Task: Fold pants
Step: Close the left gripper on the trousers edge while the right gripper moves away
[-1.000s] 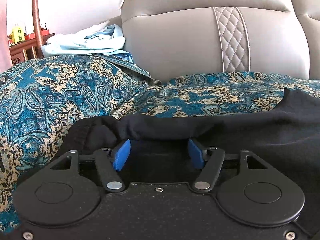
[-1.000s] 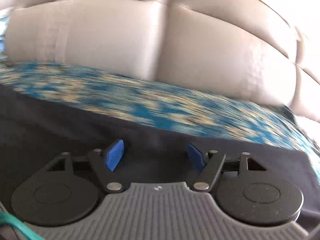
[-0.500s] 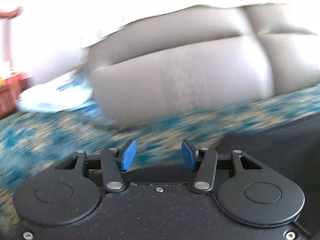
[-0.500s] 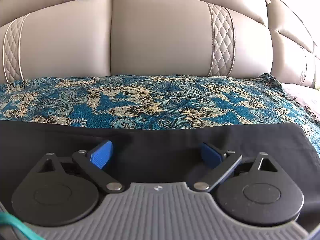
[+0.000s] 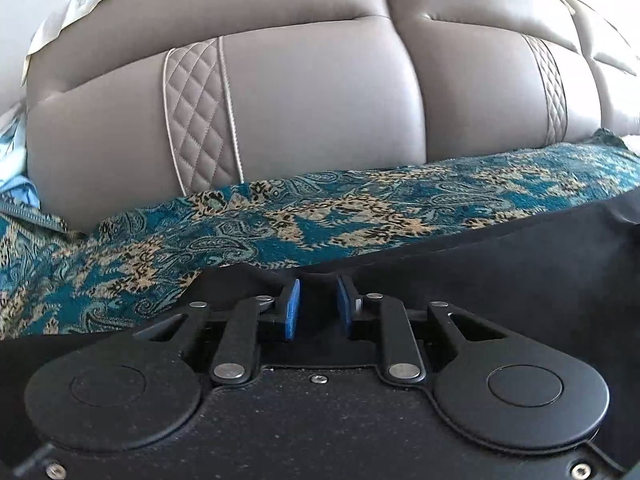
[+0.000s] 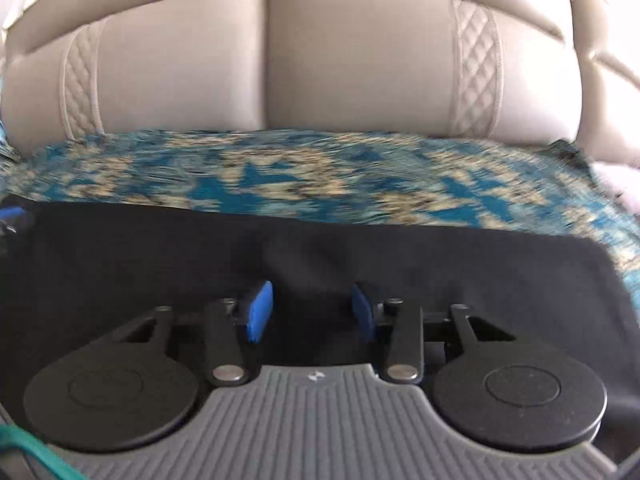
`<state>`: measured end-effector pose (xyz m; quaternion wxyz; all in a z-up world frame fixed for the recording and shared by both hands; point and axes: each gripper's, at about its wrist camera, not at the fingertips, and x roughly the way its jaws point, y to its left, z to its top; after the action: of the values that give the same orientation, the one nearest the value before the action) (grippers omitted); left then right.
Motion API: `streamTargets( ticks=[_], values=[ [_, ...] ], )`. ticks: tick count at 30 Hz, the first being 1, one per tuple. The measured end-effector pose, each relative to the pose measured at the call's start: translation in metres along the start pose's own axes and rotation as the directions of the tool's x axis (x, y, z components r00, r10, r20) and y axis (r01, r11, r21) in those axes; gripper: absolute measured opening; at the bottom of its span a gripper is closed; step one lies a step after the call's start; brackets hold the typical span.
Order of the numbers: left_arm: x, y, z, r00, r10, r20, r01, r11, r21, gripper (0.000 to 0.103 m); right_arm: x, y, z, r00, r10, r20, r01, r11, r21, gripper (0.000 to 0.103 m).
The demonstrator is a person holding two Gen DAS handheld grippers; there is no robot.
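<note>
Both tongs had shifted across the black pants since the earlier frames. At the left tongs [image 5: 318,304] the patterned cover that had filled the gap half a second before had given way to dark cloth, and their jaws had just been closing. The right tongs [image 6: 312,310], spread wide half a second before, had also just been closing.

The left tongs' blue pads [image 5: 291,312] stood close together at the upper edge of the pants [image 5: 500,280], with a small hump of black fabric rising in the narrow gap. Whether the pads actually pressed that fold could not be made out, since dark cloth and dark gap merged.

The right tongs' pads [image 6: 258,312] stood moderately apart over the pants [image 6: 160,256], with black cloth showing between them but no pad visibly touching it, so they read as spread and holding nothing.

The pants lay flat on a teal and beige paisley cover [image 5: 320,212] spread over the seat of a grey leather sofa [image 5: 320,100]. In the right wrist view their far edge ran nearly straight across, with a strip of the cover [image 6: 280,176] between it and the sofa's backrest [image 6: 360,60]. A pale blue garment [image 5: 16,152] showed at the left border of the left wrist view.
</note>
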<state>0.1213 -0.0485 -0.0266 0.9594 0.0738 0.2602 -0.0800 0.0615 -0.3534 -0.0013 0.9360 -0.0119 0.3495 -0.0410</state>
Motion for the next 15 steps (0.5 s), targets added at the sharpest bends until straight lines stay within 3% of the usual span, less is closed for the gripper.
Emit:
streamTargets(
  ticks=[3, 6, 9, 12, 13, 15],
  values=[
    [0.006, 0.011, 0.003, 1.000, 0.019, -0.019, -0.020, 0.998, -0.055, 0.023, 0.007, -0.035, 0.007, 0.998, -0.066, -0.011, 0.067, 0.994, 0.087, 0.058],
    [0.009, 0.018, 0.005, 0.999, 0.025, -0.030, -0.028, 0.995, -0.094, 0.023, 0.018, -0.078, 0.014, 0.979, -0.201, -0.043, 0.205, 0.964, 0.167, 0.060],
    [0.009, 0.015, 0.005, 0.999, 0.040, -0.027, -0.042, 0.996, -0.075, 0.023, 0.024, -0.126, 0.016, 0.956, -0.282, -0.079, 0.293, 0.918, 0.267, 0.065],
    [0.010, 0.012, 0.005, 0.998, 0.053, -0.025, -0.055, 0.997, -0.058, 0.023, 0.022, -0.165, 0.014, 0.914, -0.381, -0.136, 0.404, 0.840, 0.363, 0.065],
    [0.010, 0.012, 0.004, 0.998, 0.056, -0.025, -0.057, 0.997, -0.056, 0.024, 0.017, -0.177, 0.013, 0.908, -0.394, -0.140, 0.416, 0.813, 0.407, 0.064],
    [0.011, 0.011, 0.004, 0.998, 0.061, -0.025, -0.062, 0.997, -0.052, 0.025, -0.007, -0.196, 0.011, 0.926, -0.364, -0.097, 0.360, 0.780, 0.512, 0.065]
  ],
)
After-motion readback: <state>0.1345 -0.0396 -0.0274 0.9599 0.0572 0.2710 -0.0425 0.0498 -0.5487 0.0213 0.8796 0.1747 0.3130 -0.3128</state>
